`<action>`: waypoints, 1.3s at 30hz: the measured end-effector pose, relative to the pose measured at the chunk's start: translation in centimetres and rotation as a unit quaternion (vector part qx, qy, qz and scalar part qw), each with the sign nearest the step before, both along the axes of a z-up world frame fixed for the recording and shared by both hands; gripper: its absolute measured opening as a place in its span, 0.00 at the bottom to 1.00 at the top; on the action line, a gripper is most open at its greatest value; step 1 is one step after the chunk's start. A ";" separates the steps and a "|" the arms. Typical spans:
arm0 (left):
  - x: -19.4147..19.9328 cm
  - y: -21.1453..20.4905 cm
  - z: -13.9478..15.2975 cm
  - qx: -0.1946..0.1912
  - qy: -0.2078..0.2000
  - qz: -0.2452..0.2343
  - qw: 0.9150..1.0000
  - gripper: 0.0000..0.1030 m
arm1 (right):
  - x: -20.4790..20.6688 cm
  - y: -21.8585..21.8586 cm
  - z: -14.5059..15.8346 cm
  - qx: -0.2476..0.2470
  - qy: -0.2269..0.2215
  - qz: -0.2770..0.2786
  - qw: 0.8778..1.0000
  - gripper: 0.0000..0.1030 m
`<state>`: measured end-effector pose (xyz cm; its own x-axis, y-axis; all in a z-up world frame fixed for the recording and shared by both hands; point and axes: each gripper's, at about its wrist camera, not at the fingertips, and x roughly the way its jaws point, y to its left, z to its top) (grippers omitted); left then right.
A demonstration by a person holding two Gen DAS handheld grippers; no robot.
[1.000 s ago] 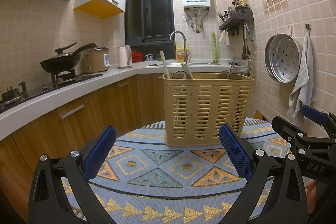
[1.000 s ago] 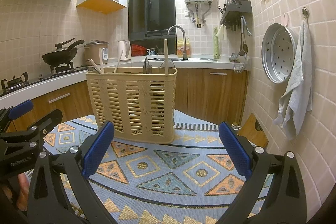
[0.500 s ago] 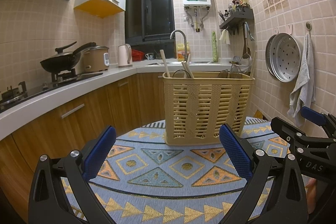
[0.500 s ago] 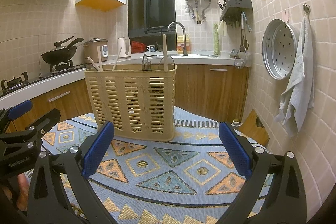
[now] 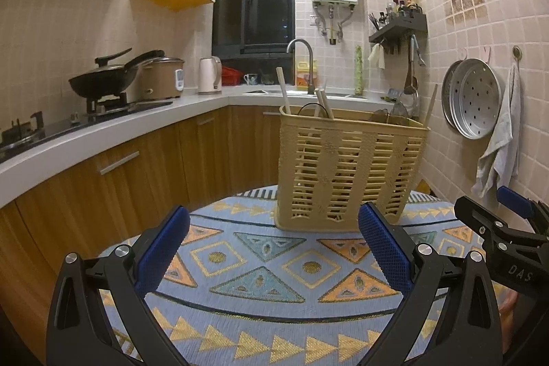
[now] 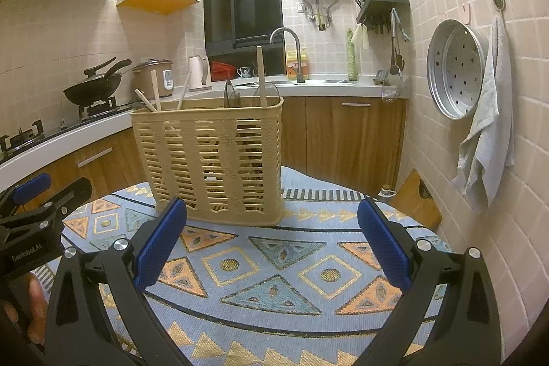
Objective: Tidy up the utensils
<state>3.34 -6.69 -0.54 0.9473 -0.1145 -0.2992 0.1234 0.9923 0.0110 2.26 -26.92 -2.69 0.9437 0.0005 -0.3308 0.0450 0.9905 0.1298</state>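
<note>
While both views have shifted slightly since earlier, the left hand-held gripper [image 5: 272,249] and right hand-held gripper [image 6: 272,239] stay spread apart, empty. Ahead of them, the beige slatted utensil basket [image 5: 346,170] stands upright on the patterned bench [image 5: 260,266], wooden handles [image 6: 260,76] protruding.

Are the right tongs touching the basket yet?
Apart. In the right wrist view the open right tongs sit short of the basket, with patterned tablecloth showing between both blue pads and its base.
</note>
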 end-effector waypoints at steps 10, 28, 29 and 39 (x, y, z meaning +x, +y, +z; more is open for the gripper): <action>0.0 -0.1 0.0 0.000 0.002 0.001 1.000 0.93 | 0.1 0.0 -0.1 0.003 0.004 0.000 1.000 0.93; -0.2 -0.3 0.3 0.011 -0.010 0.000 1.000 0.93 | -0.5 0.8 0.2 -0.008 -0.006 -0.004 1.000 0.93; -0.3 -0.2 0.3 0.008 -0.011 -0.001 1.000 0.93 | -0.5 0.7 0.2 -0.007 -0.006 -0.004 1.000 0.93; -0.4 0.0 0.3 0.005 -0.014 -0.006 1.000 0.93 | -0.4 0.7 0.2 -0.006 -0.004 0.001 1.000 0.93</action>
<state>2.97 -6.74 -0.29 0.9540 -0.1228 -0.2736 0.1344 0.9906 0.0239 1.89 -26.24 -2.46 0.9466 -0.0016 -0.3225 0.0420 0.9921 0.1186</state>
